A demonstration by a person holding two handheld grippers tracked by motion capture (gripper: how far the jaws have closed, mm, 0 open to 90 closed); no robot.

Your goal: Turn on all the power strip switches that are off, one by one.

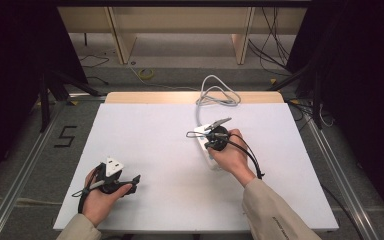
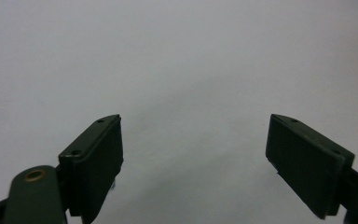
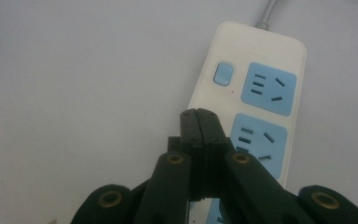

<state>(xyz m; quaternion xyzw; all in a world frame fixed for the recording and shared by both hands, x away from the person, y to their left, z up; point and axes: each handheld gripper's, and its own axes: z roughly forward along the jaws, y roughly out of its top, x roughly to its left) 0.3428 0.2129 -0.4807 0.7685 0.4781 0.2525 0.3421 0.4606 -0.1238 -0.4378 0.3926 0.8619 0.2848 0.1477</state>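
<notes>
A white power strip [image 3: 242, 93] with blue socket faces and a blue switch [image 3: 223, 74] lies on the white table [image 1: 170, 150]. My right gripper [image 3: 198, 114] hovers over the strip's left edge with its jaws pressed together and nothing between them. From above, the right gripper [image 1: 215, 136] covers most of the strip [image 1: 200, 131]. At the near left of the table, my left gripper [image 1: 132, 182] rests in the person's hand. Its jaws stand wide apart over bare table, and the left gripper [image 2: 193, 154] holds nothing.
The strip's grey cable [image 1: 215, 95] loops in a coil at the table's far edge. Metal rails [image 1: 25, 160] run along both sides of the table. Beyond it are wooden furniture legs [image 1: 122, 40] and loose cables on the floor.
</notes>
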